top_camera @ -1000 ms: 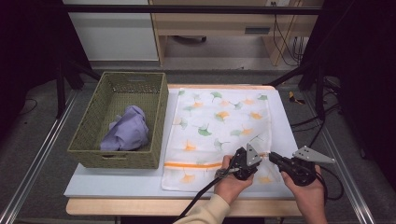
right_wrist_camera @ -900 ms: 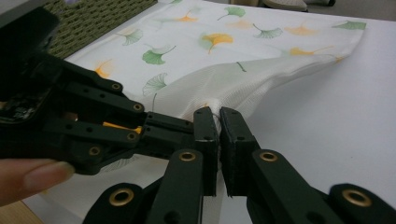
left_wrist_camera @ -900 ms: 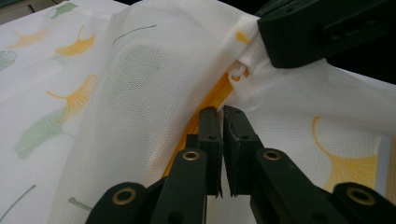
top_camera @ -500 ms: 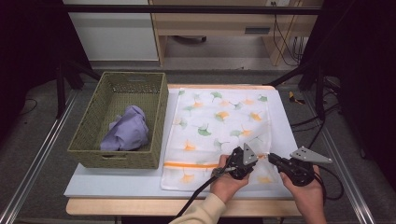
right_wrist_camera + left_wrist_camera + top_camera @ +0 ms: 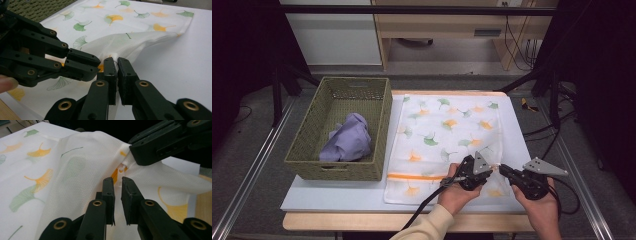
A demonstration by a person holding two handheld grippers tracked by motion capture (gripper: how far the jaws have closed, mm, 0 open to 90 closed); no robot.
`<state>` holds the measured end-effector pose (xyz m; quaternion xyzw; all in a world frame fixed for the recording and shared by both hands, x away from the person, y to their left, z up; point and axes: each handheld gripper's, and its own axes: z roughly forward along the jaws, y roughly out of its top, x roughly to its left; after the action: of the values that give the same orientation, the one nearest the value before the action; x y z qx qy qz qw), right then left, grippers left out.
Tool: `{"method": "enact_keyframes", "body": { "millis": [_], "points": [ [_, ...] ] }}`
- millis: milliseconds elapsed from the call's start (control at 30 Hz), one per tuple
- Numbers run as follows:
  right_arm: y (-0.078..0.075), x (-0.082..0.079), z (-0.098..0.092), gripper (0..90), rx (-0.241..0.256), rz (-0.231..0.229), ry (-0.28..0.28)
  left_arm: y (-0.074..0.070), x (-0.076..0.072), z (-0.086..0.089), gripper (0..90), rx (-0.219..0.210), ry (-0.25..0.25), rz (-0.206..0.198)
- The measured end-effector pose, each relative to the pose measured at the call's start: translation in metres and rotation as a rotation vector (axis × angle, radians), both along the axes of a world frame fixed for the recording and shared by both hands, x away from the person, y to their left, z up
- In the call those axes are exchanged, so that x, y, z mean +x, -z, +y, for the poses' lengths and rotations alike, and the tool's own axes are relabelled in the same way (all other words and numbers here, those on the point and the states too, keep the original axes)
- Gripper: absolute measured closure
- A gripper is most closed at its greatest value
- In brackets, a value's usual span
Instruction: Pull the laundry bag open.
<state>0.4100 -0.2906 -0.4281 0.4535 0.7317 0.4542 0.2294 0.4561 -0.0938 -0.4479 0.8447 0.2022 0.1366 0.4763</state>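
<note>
I'm pinching the white mesh laundry bag printed with ginkgo leaves at its near right edge with the right gripper — jaws clenched on a raised fold. The left gripper is edging in closer than half a second ago, jaws slightly parted, grasping nothing yet. The left gripper view is showing a small white zipper pull — the high view isn't resolving it. The bag is lying flat beside the green woven basket.

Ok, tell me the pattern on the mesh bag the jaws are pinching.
White mesh bag printed with green and orange ginkgo leaves; clearest in the high view.
</note>
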Motion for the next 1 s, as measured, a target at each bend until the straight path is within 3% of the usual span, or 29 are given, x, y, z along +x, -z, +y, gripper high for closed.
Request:
{"method": "enact_keyframes", "body": {
  "millis": [100,167,200,367,733,1000],
  "points": [
    [-0.0005,-0.0002,0.0005,85.8,0.005,0.002,-0.002,0.001,0.0005,-0.0007,82.2,0.006,0.001,0.001],
    [-0.0007,-0.0004,0.0009,85.9,0.007,0.001,-0.005,0.001,0.0003,-0.0013,81.9,-0.02,0.012,0.014],
    [-0.0008,-0.0007,0.0015,85.9,0.008,0.002,-0.006,0.0009,-0.0002,-0.0031,80.7,-0.011,0.009,-0.003],
    [-0.0008,-0.0012,0.0027,85.9,0.005,0.004,-0.006,0.0028,0.0025,-0.0049,80.0,0.0,-0.006,-0.001],
    [0.0008,0.0001,0.0047,85.8,-0.002,0.013,-0.009,0.0087,0.0085,-0.0057,80.9,-0.022,0.01,0.008],
    [0.0016,0.0004,0.0016,85.8,0.006,0.021,-0.003,0.008,0.0072,-0.0033,78.0,-0.008,0.035,-0.004]
  ]
}}
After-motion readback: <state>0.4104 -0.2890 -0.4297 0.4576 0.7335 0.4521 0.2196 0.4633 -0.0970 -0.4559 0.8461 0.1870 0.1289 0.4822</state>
